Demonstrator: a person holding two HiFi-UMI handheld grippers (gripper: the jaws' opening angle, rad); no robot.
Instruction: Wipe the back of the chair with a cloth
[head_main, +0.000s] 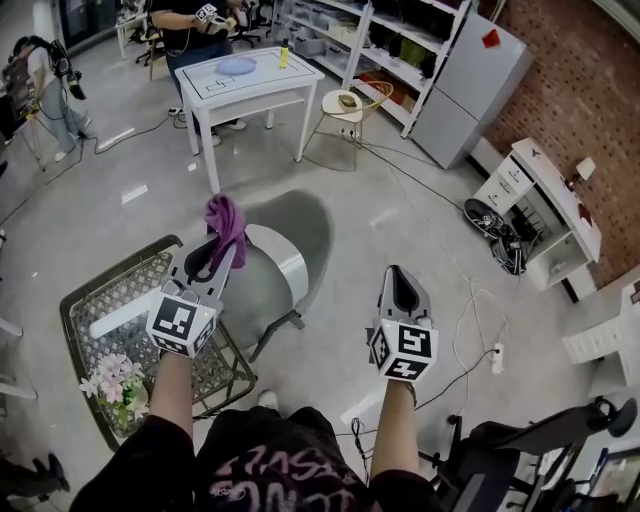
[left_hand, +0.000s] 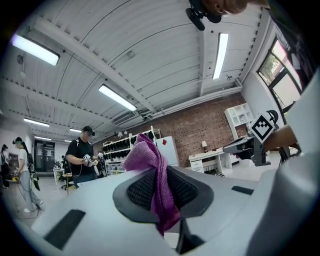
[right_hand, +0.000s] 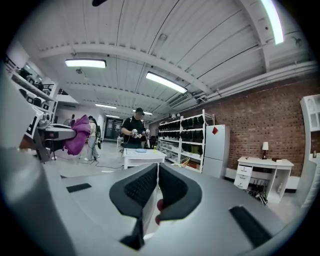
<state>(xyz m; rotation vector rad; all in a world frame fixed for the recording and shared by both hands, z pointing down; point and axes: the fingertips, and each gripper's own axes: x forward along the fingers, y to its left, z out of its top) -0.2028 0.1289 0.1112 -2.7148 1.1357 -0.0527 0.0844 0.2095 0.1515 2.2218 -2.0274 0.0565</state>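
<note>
DESK: What do your left tongs hold?

ME: My left tongs (left_hand: 159, 189) are clamped on a purple cloth (left_hand: 150, 162). It bunches above the jaws and a tail hangs down between them.

DESK: Where is that against the chair?

ME: In the head view the cloth sits over the left edge of the grey chair (head_main: 300, 225), which stands on the pale floor (head_main: 400, 200) just ahead of me. Whether the cloth touches the chair I cannot tell.

DESK: And the other hand?

ME: My right tongs (right_hand: 156, 184) are closed to a thin slit with nothing in them. I hold them over the floor to the right of the chair, well apart from the cloth.

DESK: What frames the shot?

ME: Near left is a wire rack (head_main: 90, 300) with pale flowers (head_main: 108, 380) at its near corner, just beside my left arm. Far behind the chair is a white worktop (head_main: 250, 80), and a person (head_main: 185, 30) stands at its far side holding tongs of their own. Shelves (head_main: 400, 40) line the far side, and a brick wall (head_main: 580, 90) runs down the right.
</note>
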